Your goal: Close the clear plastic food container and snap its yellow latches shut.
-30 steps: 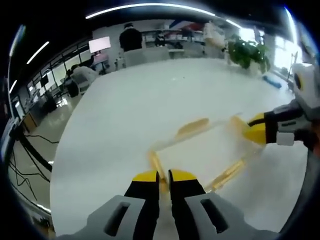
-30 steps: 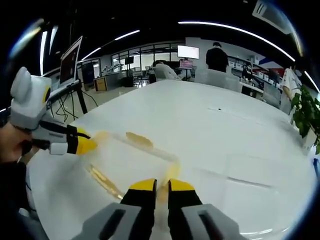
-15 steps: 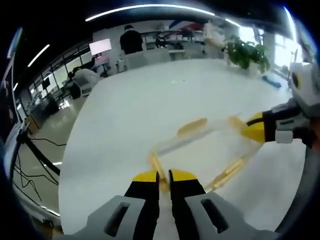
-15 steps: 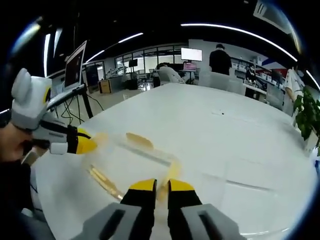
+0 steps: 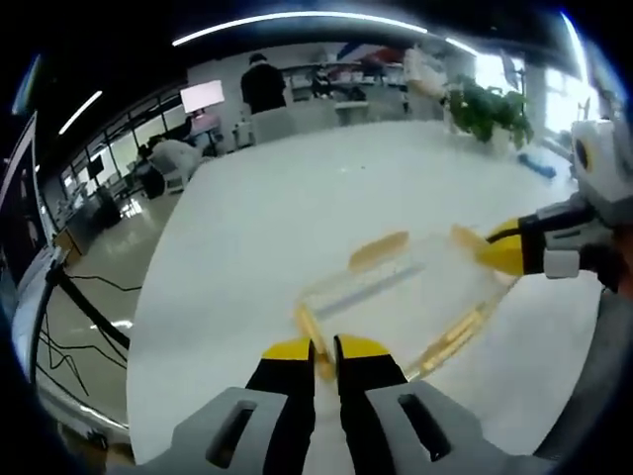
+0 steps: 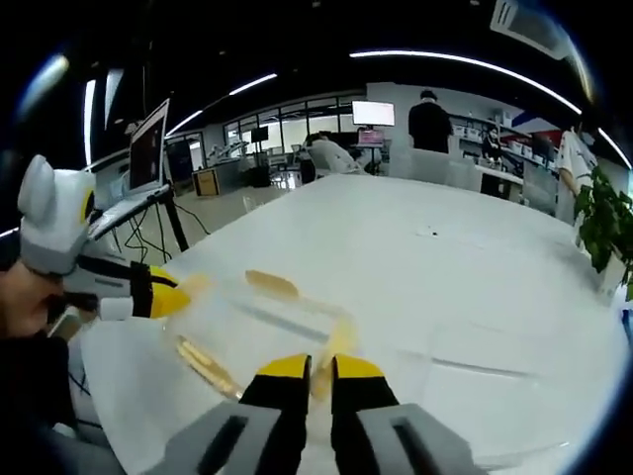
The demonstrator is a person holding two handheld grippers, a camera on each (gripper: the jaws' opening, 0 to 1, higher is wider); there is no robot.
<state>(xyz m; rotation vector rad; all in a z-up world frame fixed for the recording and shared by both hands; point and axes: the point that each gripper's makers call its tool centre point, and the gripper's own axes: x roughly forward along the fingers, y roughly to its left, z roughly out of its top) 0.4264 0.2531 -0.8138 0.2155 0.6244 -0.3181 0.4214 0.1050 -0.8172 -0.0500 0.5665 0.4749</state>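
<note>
Lifted slightly off the white table (image 5: 297,198), clear plastic food container (image 5: 396,302), left gripper (image 5: 324,348) and right gripper (image 6: 311,367) each clamped on a yellow end latch (image 6: 339,341), apparently both snapped shut.

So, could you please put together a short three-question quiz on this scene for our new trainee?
1. True or false: the left hand-held gripper has its jaws nearly together on a yellow latch at one end of the clear plastic food container.
2. Which hand-held gripper meets the container's opposite end in the left gripper view? A) the right hand-held gripper B) none
3. Fill in: the container rests on a ____ table.

Key: 1 true; 2 A; 3 white.
</note>
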